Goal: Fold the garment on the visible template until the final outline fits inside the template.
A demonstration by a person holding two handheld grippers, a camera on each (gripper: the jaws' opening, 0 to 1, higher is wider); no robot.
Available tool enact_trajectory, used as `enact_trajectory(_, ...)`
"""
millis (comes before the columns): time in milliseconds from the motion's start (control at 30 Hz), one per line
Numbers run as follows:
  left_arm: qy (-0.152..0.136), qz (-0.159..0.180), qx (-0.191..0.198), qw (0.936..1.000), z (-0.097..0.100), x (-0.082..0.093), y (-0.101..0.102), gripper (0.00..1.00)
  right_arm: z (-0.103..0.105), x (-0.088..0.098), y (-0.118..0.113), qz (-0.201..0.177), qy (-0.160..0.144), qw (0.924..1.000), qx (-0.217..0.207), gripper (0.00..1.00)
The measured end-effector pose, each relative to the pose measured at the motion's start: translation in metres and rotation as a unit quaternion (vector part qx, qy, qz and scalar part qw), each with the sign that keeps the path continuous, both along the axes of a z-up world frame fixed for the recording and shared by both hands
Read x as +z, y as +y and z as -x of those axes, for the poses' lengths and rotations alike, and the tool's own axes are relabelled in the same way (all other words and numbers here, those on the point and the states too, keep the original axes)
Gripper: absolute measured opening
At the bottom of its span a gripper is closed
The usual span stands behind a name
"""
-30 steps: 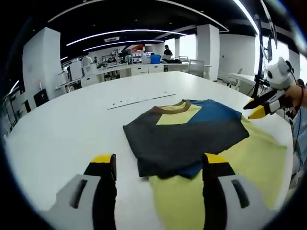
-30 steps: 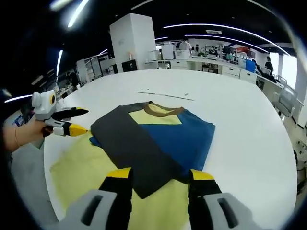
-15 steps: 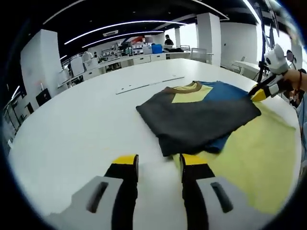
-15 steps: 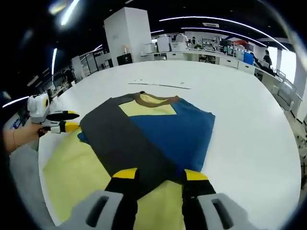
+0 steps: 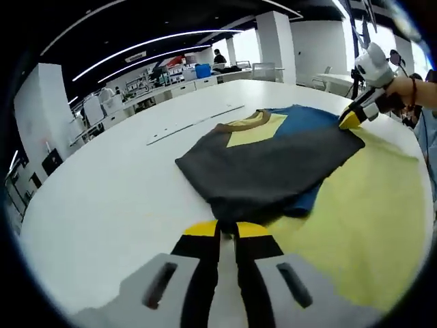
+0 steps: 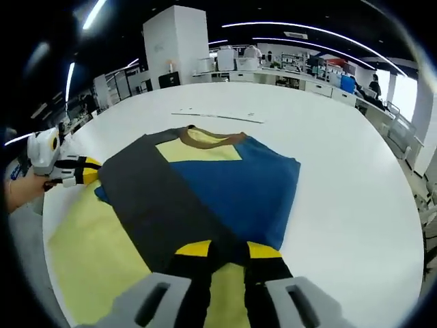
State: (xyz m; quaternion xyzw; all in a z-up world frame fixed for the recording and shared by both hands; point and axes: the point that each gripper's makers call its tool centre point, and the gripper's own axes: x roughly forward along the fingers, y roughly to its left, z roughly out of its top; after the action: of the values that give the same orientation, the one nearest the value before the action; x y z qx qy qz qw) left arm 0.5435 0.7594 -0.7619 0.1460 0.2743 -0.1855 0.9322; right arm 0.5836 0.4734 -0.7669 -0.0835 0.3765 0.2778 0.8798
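Both grippers pinching the folded garment's near corners on the yellow template

Left gripper (image 5: 227, 229) and right gripper (image 6: 223, 249) each clamp a dark hem corner of the garment (image 6: 205, 184), mid-table (image 6: 341, 157) over the template (image 6: 89, 253); uneven lift risks skewing the fold, or dragging cloth past the template edge

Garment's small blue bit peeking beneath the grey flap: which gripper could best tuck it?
Left, probably: left gripper sits beside the blue bit; right gripper is at the grey flap's other end.

template (image 5: 369, 205): largely covered by the garment (image 5: 273, 167)
template edge nearest the camera: cut off beyond garment
far desks: too blurred
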Motion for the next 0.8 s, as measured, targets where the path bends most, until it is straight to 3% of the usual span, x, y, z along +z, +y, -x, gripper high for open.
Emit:
enact_trajectory(100, 0.001, -0.025, -0.003, 0.9997, 0.002, 0.0, 0.002, 0.0, -0.002, 0.003, 0.001, 0.0, -0.009, 1.0, 0.001, 0.0)
enact_trajectory(567, 0.001, -0.04, -0.007, 0.9992, 0.005, -0.002, -0.001, 0.0, -0.014, 0.036, -0.002, -0.029, -0.027, 0.9991, -0.017, 0.0)
enact_trajectory(800, 0.006, -0.044, -0.008, 0.999, 0.006, -0.004, -0.004, 0.0, -0.021, 0.031, -0.009, -0.022, -0.014, 0.9992, -0.029, 0.0)
